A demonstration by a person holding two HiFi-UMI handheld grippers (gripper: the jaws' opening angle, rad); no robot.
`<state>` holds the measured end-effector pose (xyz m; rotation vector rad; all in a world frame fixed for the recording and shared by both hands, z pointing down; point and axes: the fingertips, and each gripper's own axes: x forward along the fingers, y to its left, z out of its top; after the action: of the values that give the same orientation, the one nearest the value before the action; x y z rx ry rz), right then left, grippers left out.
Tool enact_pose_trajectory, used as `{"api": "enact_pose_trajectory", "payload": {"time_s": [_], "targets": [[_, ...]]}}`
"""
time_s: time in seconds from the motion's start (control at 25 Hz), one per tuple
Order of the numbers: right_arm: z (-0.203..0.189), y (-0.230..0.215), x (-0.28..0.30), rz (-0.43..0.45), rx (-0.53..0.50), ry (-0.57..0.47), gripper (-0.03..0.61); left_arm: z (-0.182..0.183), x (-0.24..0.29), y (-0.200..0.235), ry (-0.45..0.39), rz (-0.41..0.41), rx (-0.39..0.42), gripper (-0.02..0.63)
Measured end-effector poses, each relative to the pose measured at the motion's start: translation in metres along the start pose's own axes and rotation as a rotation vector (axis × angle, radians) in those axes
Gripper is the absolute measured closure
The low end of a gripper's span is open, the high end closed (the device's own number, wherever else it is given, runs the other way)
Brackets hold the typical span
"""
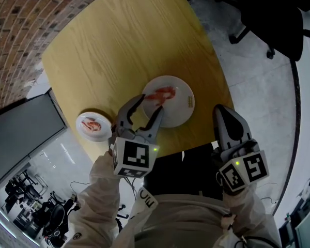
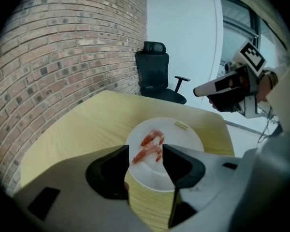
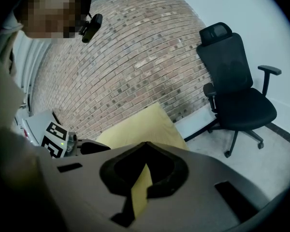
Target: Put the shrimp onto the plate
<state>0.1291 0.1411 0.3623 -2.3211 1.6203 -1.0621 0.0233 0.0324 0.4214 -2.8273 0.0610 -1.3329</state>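
Shrimp (image 2: 149, 148): lying off-centre on the white plate (image 2: 186, 144), which sits near the front edge of the table (image 1: 119, 40).
Left hand-held gripper (image 1: 151, 102): released, jaws apart over the plate's near side. The shrimp show in the gap but are not pinched. How far above them it hangs is hard to judge.
Right hand-held gripper (image 3: 144, 146): clenched on nothing, held off the table's near right side.
Small dish (image 1: 104, 132): at the table's near left edge, apparently with one more shrimp on it.
Step, as judged: the drop looks done, so the job now is to clear out.
Doing it well: lift straight up with the jaws wide so neither pad drags a shrimp off-plate.
If fetching the next one: come down across its thick middle and close softly, since it is limp and slippery.
Risk: nudging the light dish off the edge.
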Motion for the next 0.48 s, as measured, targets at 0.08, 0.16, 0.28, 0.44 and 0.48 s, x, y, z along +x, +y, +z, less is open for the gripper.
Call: {"api": "enact_pose_trajectory", "payload": {"time_s": [0.08, 0.16, 0.28, 0.44, 0.48], "targets": [[0.0, 0.003, 0.003, 0.004, -0.006, 0.003, 0.554, -0.002, -0.006, 0.004, -0.006, 0.003, 0.014, 0.407], [0.001, 0.013, 0.008, 0.02, -0.014, 0.007, 0.555, -0.007, -0.016, 0.013, -0.01, 0.021, 0.003, 0.407], [0.001, 0.034, 0.016, 0.06, -0.031, 0.018, 0.554, -0.017, -0.033, 0.026, -0.006, 0.059, -0.035, 0.405], [0.0, 0.061, 0.028, 0.111, -0.055, 0.036, 0.554, -0.032, -0.055, 0.043, 0.002, 0.105, -0.064, 0.403], [-0.001, 0.068, 0.032, 0.123, -0.061, 0.041, 0.555, -0.038, -0.06, 0.048, 0.006, 0.115, -0.076, 0.4]]}}
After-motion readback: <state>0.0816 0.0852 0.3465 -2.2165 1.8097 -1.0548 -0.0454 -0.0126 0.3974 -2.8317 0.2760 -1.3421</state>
